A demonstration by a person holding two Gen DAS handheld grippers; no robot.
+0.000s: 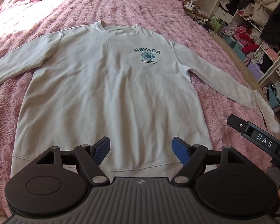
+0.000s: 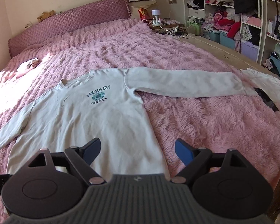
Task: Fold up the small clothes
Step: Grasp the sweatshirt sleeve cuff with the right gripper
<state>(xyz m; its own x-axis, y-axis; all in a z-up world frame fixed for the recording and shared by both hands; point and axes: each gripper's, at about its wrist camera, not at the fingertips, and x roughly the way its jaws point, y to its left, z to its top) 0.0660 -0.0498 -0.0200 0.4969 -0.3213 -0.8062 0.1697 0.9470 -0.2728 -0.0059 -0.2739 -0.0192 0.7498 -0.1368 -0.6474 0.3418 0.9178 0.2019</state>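
sweatshirt (image 1: 106,93): flat, front up, sleeves spread, on pink blanket (image 1: 121,5)
left gripper (image 1: 141,146): jaws apart, above hem
right gripper (image 2: 137,149): jaws apart, holding nothing

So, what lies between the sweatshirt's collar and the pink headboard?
Only bare pink fluffy blanket lies between the sweatshirt collar and the headboard; the right wrist view shows that stretch.

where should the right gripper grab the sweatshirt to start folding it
Take the cuff end of the outstretched sleeve of the sweatshirt, probably coming from the right, bed-edge side. It lies flat and straight on the pink blanket, so it can swing over the body. The right gripper is open.
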